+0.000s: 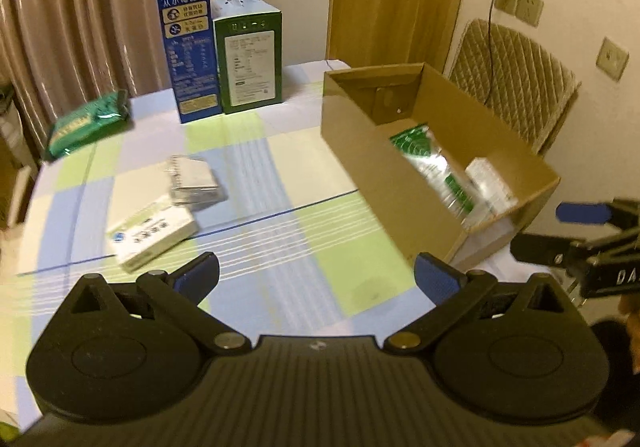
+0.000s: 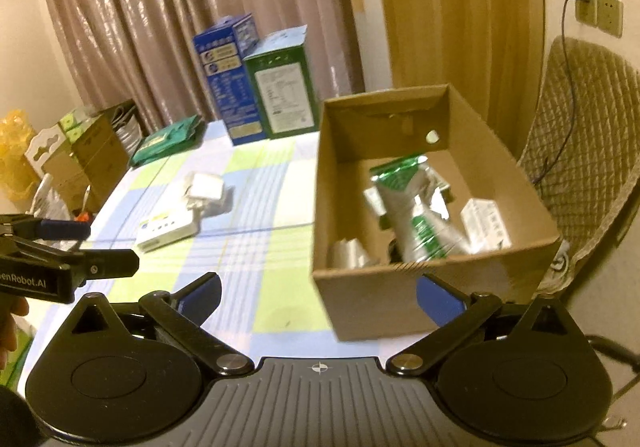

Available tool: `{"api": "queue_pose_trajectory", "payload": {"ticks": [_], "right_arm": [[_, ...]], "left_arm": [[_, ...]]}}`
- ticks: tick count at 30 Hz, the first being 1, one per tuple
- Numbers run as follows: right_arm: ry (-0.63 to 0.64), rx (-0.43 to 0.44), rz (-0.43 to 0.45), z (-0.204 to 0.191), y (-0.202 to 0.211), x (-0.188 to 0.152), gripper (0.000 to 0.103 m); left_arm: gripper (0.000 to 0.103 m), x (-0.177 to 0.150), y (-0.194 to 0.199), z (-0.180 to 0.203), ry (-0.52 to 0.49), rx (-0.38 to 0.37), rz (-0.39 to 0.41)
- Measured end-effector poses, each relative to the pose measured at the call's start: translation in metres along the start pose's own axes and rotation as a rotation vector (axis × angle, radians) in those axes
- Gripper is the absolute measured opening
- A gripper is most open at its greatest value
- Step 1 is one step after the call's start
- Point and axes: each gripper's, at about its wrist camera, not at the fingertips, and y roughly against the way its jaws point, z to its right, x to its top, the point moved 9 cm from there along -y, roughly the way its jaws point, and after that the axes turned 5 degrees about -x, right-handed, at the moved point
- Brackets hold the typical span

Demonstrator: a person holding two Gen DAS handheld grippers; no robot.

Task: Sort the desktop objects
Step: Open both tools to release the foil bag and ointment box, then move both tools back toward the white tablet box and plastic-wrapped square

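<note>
A brown cardboard box [image 1: 368,151] [image 2: 360,291] stands on the right of the checked tablecloth. Inside it lie a green and silver pouch [image 1: 432,163] [image 2: 416,207] and a small white carton [image 1: 490,183] [image 2: 486,223]. On the cloth to the left lie a white medicine box [image 1: 152,233] [image 2: 168,233] and a silvery packet [image 1: 194,181] [image 2: 206,189]. My left gripper [image 1: 316,275] is open above the cloth, nothing between its fingers. My right gripper [image 2: 318,297] is open too, in front of the box's near wall.
A tall blue carton [image 1: 192,51] [image 2: 230,83] and a green carton [image 1: 250,55] [image 2: 282,87] stand at the table's far edge. A green packet [image 1: 86,123] [image 2: 168,139] lies at the far left. A quilted chair [image 1: 512,83] [image 2: 580,135] stands behind the box.
</note>
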Motion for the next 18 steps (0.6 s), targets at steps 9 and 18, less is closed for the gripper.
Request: {"api": "queue_pose_trajectory", "payload": {"ticks": [9,18], "right_arm": [[0.052,0.014,-0.025,-0.03,0.0,-0.015,0.101],[0.116,0.032,-0.051,-0.061,-0.008,-0.024,0.101]], "left_arm": [[0.102,-0.029,0.02,-0.016,-0.075,0.041,-0.002],[0.102,-0.05,0.03,-0.038,-0.026,0.054,-0.01]]}}
